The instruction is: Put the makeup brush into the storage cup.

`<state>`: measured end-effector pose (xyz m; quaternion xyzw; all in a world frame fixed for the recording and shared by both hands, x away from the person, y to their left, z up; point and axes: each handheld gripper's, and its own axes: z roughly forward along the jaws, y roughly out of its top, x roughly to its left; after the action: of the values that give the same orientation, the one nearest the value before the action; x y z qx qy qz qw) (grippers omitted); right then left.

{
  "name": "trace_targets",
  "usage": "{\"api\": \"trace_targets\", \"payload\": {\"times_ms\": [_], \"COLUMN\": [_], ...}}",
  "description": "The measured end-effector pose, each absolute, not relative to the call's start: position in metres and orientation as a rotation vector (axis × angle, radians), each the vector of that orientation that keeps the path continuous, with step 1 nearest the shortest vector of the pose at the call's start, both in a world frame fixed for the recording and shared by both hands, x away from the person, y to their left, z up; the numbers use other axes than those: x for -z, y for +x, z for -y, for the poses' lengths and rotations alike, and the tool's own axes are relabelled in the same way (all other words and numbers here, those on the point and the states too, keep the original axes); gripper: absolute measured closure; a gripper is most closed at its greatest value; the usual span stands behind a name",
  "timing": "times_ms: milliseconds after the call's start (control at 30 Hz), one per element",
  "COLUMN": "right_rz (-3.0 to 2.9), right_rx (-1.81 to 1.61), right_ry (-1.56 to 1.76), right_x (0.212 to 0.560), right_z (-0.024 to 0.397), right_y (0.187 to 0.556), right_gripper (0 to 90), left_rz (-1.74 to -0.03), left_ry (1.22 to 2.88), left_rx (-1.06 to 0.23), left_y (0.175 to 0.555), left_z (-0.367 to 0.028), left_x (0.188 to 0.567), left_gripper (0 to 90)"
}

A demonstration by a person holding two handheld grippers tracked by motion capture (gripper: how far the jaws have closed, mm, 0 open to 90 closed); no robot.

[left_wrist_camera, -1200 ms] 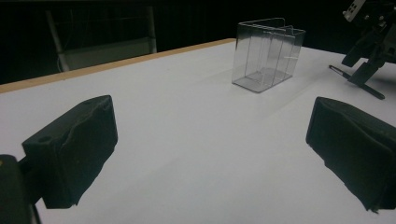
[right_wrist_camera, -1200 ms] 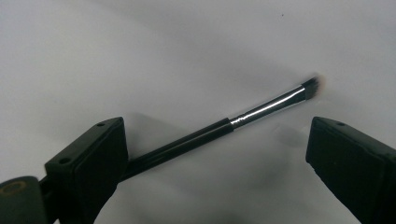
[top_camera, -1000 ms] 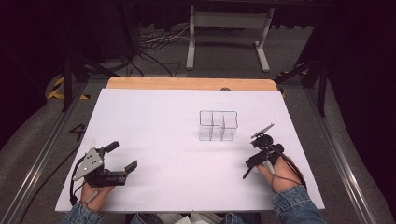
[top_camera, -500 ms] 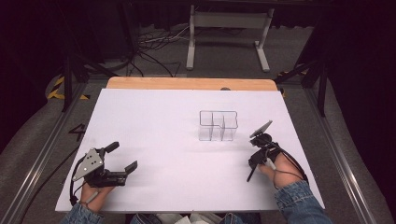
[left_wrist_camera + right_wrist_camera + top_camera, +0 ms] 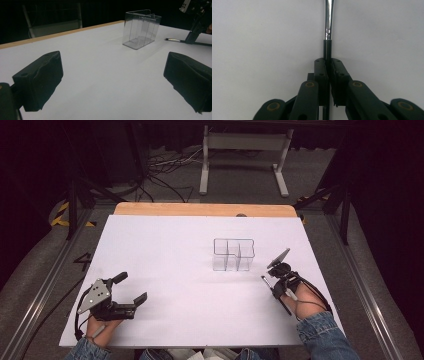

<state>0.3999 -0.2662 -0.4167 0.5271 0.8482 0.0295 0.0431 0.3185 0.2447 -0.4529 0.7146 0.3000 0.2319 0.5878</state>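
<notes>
Clamping a brush [image 5: 328, 22], right hand-held gripper [image 5: 329, 62], clear organizer [image 5: 233, 254] beside, left hand-held gripper [image 5: 131, 290] gaping

The high view looks forward and down from above, taking in the whole table [image 5: 165, 250]. The left gripper view sits low, facing across toward the clear organizer [image 5: 141, 28] (also mid-table from above). The right gripper view looks straight down, close to the tabletop beside the organizer.

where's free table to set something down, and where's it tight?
Free: the wide white stretch between the left gripper and the clear divided box, plus the strip from the box back to the wooden edge. Tight: right of the box, where the right gripper, shut on a thin brush, sits close beside it.
</notes>
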Motion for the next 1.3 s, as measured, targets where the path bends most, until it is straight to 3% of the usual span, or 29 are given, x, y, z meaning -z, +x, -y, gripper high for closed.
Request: {"api": "trace_targets", "payload": {"times_ms": [1300], "right_rz": [-2.302], "right_rx": [-0.875], "right_ry": [1.274], "right_x": [0.338], "right_z": [0.285], "right_y": [0.355], "right_gripper": [84.7], "left_rz": [-0.706], "left_ry": [1.671], "left_rx": [-0.534], "left_y": [0.32], "left_z": [-0.244], "left_x": [0.454], "left_gripper": [3.5]}}
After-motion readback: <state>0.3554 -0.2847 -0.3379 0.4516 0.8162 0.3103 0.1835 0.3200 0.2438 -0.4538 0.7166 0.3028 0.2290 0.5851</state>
